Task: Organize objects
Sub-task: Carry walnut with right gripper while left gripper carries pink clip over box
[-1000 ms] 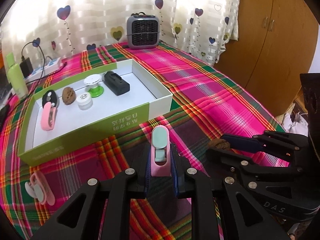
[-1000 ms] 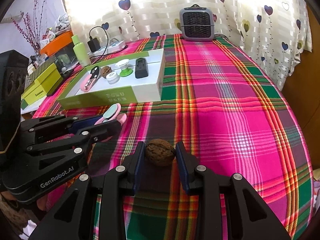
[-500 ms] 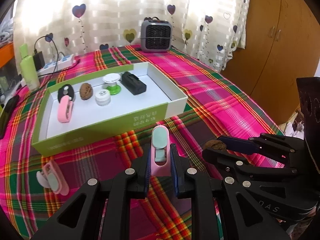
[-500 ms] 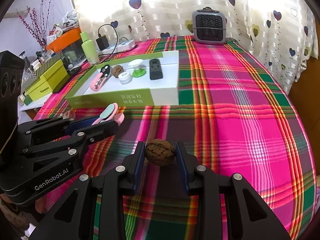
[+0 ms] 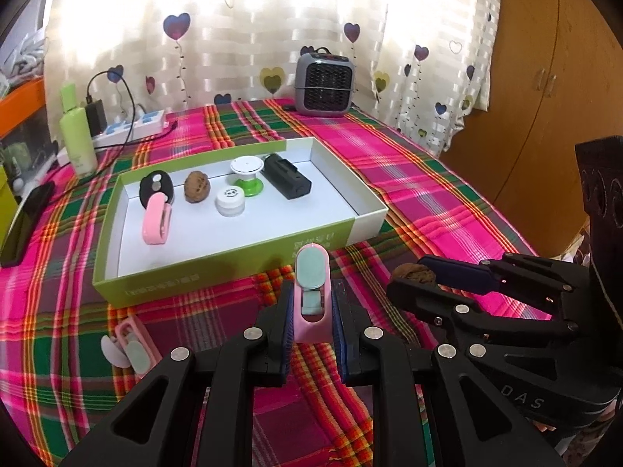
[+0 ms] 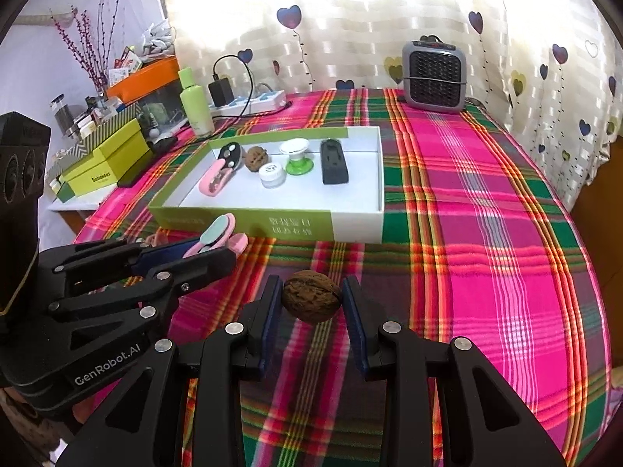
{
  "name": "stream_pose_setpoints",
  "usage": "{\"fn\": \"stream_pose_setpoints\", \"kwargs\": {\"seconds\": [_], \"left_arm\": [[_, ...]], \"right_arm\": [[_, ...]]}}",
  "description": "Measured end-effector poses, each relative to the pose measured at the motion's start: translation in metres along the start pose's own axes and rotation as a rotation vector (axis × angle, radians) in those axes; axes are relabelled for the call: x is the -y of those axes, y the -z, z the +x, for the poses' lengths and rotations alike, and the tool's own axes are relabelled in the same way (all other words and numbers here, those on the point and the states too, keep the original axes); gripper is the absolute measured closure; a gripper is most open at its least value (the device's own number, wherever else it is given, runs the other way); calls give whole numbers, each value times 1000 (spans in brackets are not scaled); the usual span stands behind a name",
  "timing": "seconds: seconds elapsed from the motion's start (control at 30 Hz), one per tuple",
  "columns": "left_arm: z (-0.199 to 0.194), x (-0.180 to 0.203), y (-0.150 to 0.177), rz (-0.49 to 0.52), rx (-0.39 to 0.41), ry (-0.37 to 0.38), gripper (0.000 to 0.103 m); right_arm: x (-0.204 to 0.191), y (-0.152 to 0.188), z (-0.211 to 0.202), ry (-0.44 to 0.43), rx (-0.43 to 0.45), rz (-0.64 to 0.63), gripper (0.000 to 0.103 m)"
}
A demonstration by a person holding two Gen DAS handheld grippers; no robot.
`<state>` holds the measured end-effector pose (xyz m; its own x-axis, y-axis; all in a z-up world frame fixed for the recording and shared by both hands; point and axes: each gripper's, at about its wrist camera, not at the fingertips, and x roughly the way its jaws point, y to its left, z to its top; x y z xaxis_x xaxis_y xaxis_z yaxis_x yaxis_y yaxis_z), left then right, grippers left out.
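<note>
The left gripper (image 5: 311, 311) was clamped on a pink clip (image 5: 311, 295) with a mint-green oval pad, which stood upright between the blue pads and stuck out past the fingertips. The right gripper (image 6: 311, 303) was closed on a walnut (image 6: 311, 300), brown and wrinkled, held across its width above the cloth. The two grippers were side by side, both in front of the box.

On the cloth to the left of the left gripper lay another pink clip (image 5: 130, 346), flat on its side. The surface was covered with a plaid tablecloth (image 6: 486, 272) in pink, green and orange stripes.

Just beyond the grippers stood a shallow cardboard box (image 5: 233, 268), green outside and white inside. In it lay a third pink clip (image 5: 155, 220), a black oval piece (image 5: 155, 188), a second walnut (image 5: 196, 186), a small white round jar (image 5: 230, 201), a white and green suction knob (image 5: 247, 177) and a black rectangular block (image 5: 287, 181).

Farther back stood a light green bottle (image 5: 77, 136), a white power strip (image 5: 128, 128) with a black charger, and a small grey heater (image 5: 325, 81) with a dark grille. Behind them hung a pale curtain (image 5: 272, 19) printed with hearts, and a wooden wardrobe (image 5: 545, 97) stood at the right.
</note>
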<state>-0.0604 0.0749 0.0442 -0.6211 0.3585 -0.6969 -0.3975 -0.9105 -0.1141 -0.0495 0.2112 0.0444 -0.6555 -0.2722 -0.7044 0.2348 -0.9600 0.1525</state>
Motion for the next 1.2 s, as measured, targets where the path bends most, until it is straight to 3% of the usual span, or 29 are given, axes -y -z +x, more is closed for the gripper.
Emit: {"fn": "stream_pose_setpoints", "kwargs": {"seconds": [0.73,1.2], "left_arm": [[-6,-35,-14,-70,25,-49,87],[20,-67,-34,-129,9,-82,87]], "right_arm": [[-11,-30,12,-36,31,-38,70],[-8,-64,41,-26,29,-54,70]]}}
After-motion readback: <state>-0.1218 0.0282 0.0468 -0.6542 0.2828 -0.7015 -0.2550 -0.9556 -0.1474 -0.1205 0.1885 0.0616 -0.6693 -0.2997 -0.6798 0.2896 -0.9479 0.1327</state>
